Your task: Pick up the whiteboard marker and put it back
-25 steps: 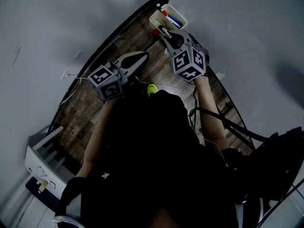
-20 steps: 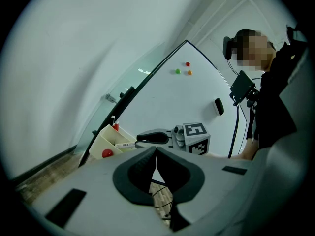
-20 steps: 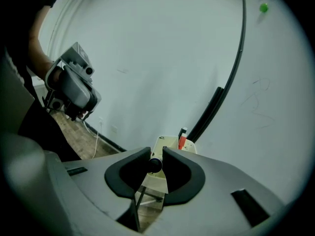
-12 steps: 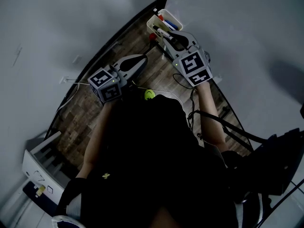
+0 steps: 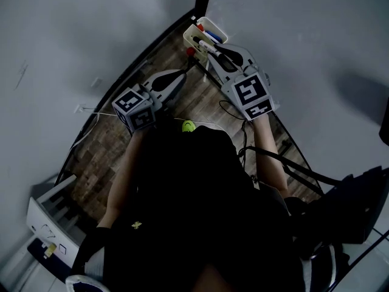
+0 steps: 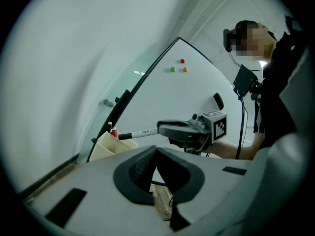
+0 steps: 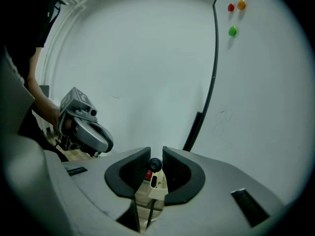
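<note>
Whiteboard on my right and bare wall on my left close in over a strip of wood floor. The whiteboard marker is clamped in the jaws of my right gripper, held by its rear end. Its white barrel sticks out ahead and its dark tip points at the cream holder by the board's dark edge. The tip looks near the rim; I cannot tell whether it touches. A red-capped marker stands inside. My left gripper hangs beside, apart from the holder, its jaws together on nothing. I judge the pick-up done and the return next. That calls for lining the barrel up over the holder's mouth, lowering it in beside the other markers, and only then parting the jaws.
</note>
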Available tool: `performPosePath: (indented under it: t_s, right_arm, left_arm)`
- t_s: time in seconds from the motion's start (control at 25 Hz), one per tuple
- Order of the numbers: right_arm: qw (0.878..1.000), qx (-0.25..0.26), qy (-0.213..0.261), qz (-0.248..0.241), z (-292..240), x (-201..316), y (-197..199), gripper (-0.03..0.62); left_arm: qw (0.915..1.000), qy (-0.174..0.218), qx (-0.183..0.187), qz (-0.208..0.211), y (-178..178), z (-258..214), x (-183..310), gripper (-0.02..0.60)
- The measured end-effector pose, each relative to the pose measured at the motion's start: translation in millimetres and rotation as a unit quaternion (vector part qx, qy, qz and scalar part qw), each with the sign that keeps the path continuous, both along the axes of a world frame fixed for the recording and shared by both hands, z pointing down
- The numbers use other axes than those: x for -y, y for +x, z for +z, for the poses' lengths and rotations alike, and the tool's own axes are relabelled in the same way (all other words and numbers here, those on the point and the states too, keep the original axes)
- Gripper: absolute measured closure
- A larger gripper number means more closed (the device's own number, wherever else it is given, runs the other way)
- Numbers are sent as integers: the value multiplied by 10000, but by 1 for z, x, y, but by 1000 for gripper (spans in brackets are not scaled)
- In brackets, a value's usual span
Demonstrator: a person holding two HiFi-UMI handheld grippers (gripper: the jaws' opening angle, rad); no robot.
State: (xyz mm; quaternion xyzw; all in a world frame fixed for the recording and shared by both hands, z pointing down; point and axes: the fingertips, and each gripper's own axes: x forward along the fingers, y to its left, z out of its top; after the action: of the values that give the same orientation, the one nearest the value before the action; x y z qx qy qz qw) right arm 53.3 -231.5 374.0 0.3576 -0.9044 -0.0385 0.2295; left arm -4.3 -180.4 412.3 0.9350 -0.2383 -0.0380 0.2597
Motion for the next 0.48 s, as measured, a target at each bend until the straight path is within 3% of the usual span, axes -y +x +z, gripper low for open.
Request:
performPosePath:
  t_s: [0.48]
  right_arm:
    - [9997,100,212,25,-21,-11,3,508]
  left_arm:
    - [9998,182,37,-20,7,-2,4,583]
